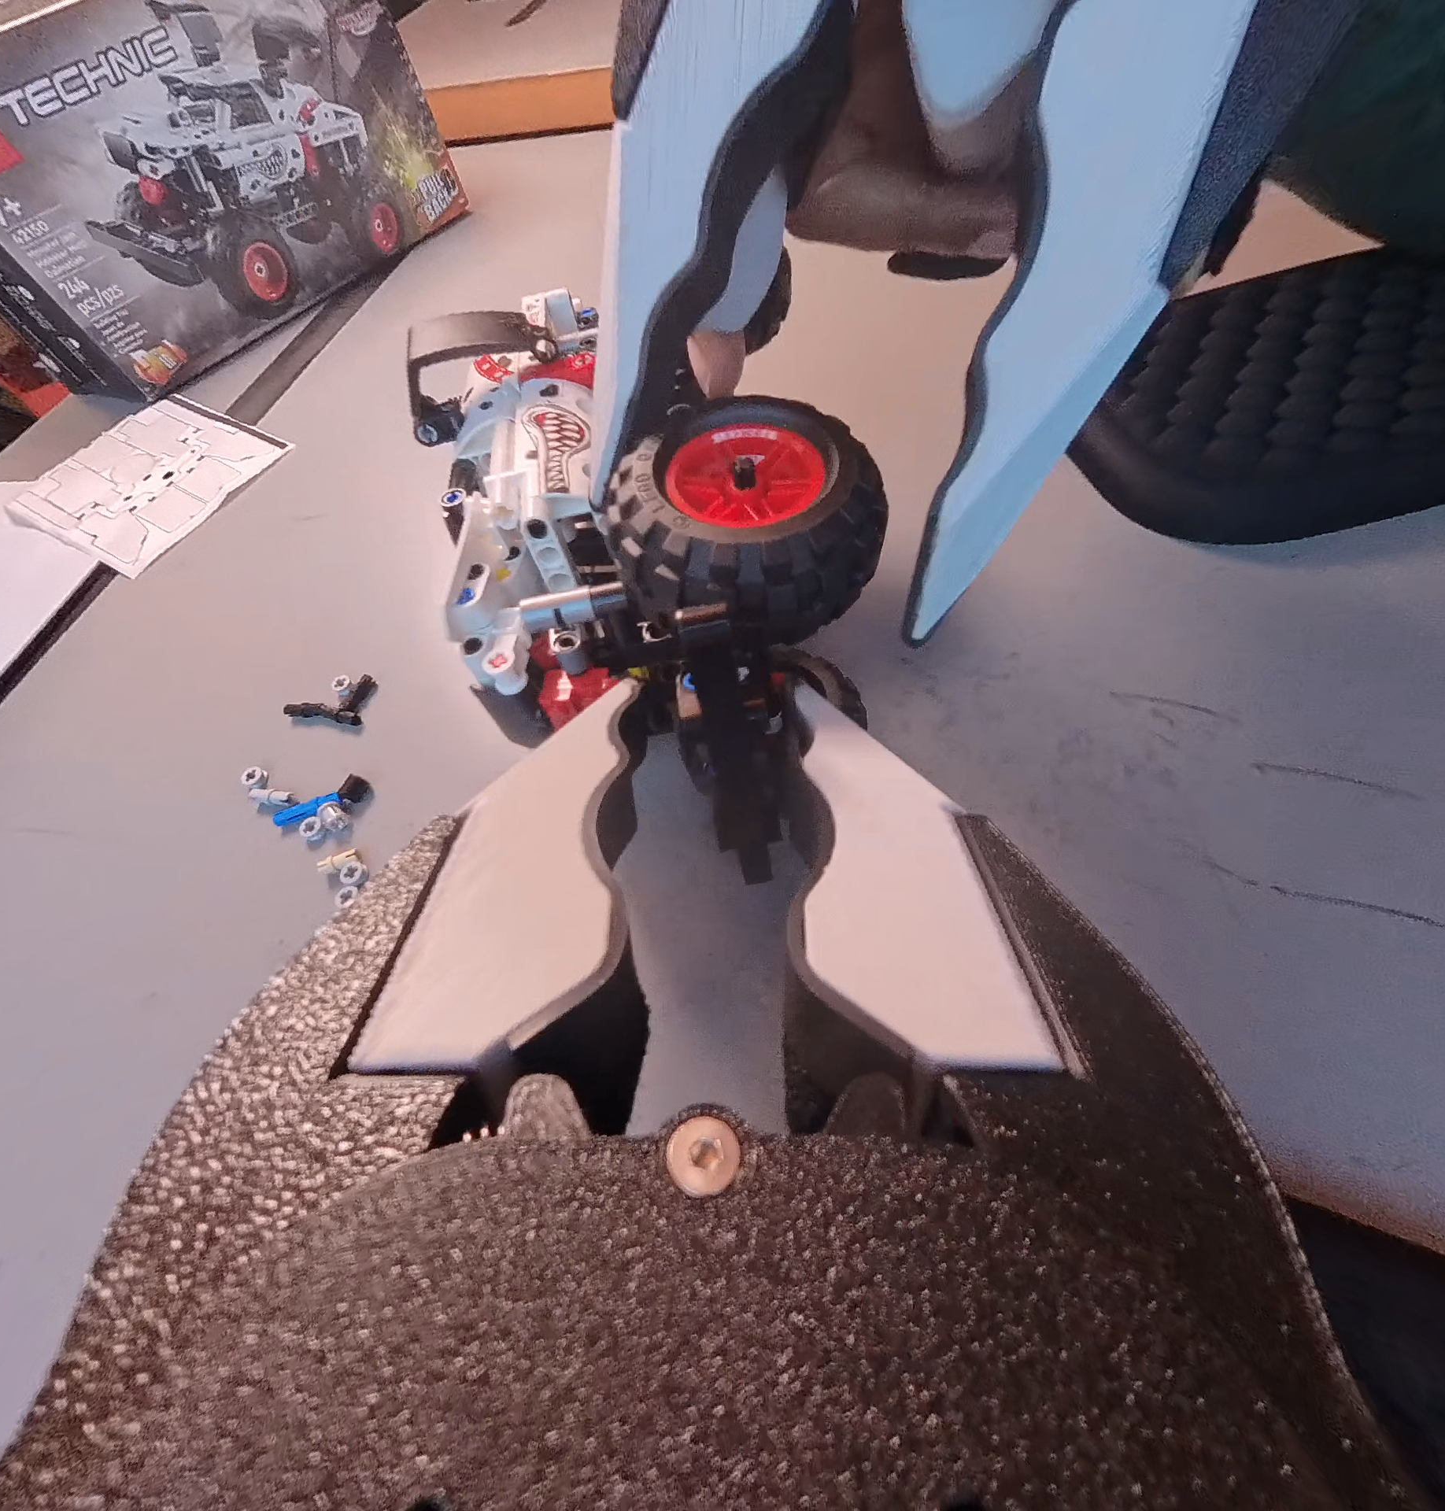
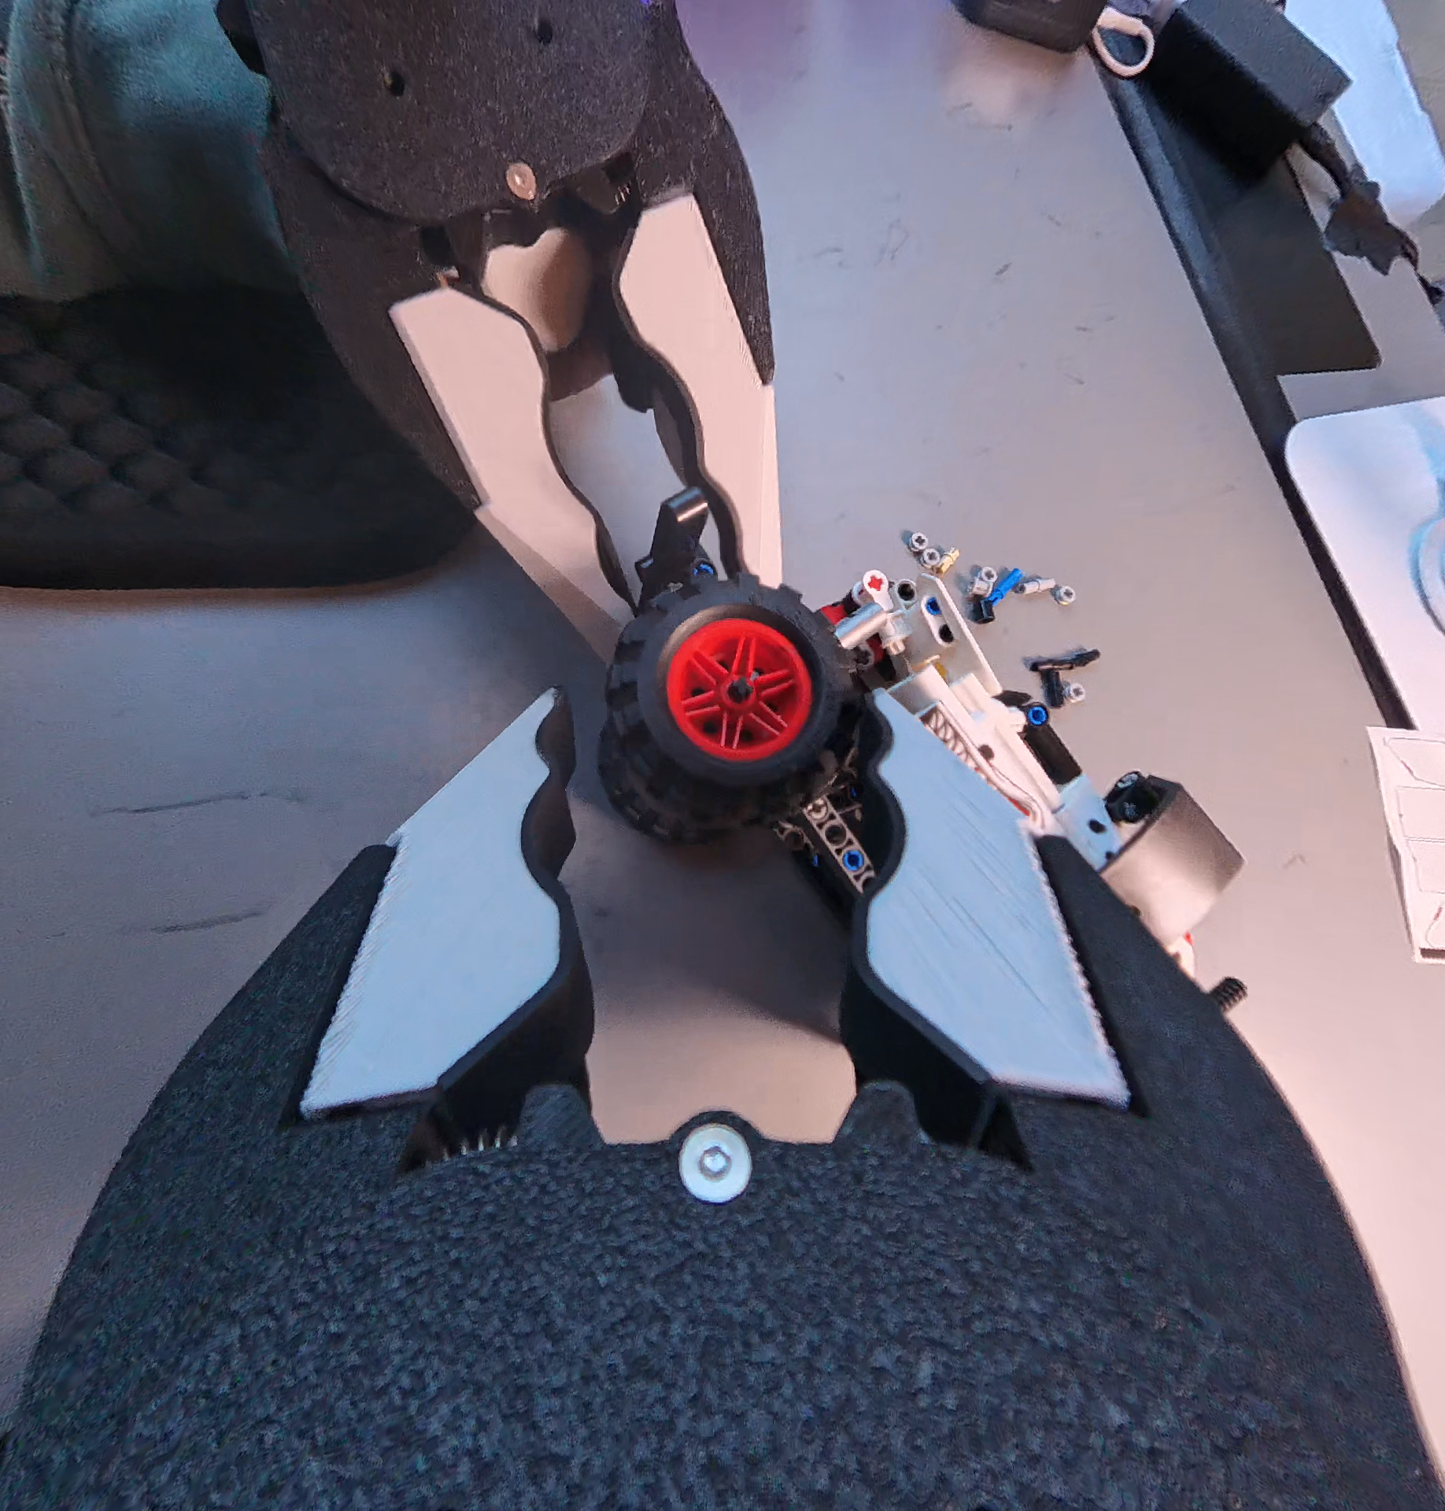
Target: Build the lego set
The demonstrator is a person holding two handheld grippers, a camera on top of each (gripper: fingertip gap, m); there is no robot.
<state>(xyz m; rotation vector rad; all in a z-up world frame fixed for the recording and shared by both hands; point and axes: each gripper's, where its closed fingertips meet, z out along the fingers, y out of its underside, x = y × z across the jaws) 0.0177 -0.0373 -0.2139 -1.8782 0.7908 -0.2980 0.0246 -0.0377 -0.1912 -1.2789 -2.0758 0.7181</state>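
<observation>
While the truck lies on its side, the legend reads as follows.

Risk, wheel: the upper wheel [image 2: 740, 685], black tyre on a red hub, sits on an axle that points upward; judged from these views, a push that is off the axle line could tilt the wheel or leave it only part seated.

Risk, truck: the lego truck [image 1: 531, 507] rests on the grey worktop [image 1: 1112, 818] with a lower wheel under it; a sideways load could roll or slide it if the left hold gives way.

Risk, loose parts: the small pins [image 1: 318, 809] lie near the truck toward the worktop's left side; a sliding truck could scatter them.

Left gripper [image 1: 715, 707]: jaws at a narrow gap, set about the black chassis beam [image 1: 735, 777]; both inner edges appear to touch it, so it is read as holding the beam.

Right gripper [image 2: 715, 707]: jaws spread wide, straddling the upper wheel; one finger lies against the truck's white body, the other stands apart from the tyre. It grips nothing.

Surroundings: the set's box [image 1: 171, 180] and a sticker sheet [image 1: 147, 482] lie farther along the worktop, well apart from the truck.
</observation>
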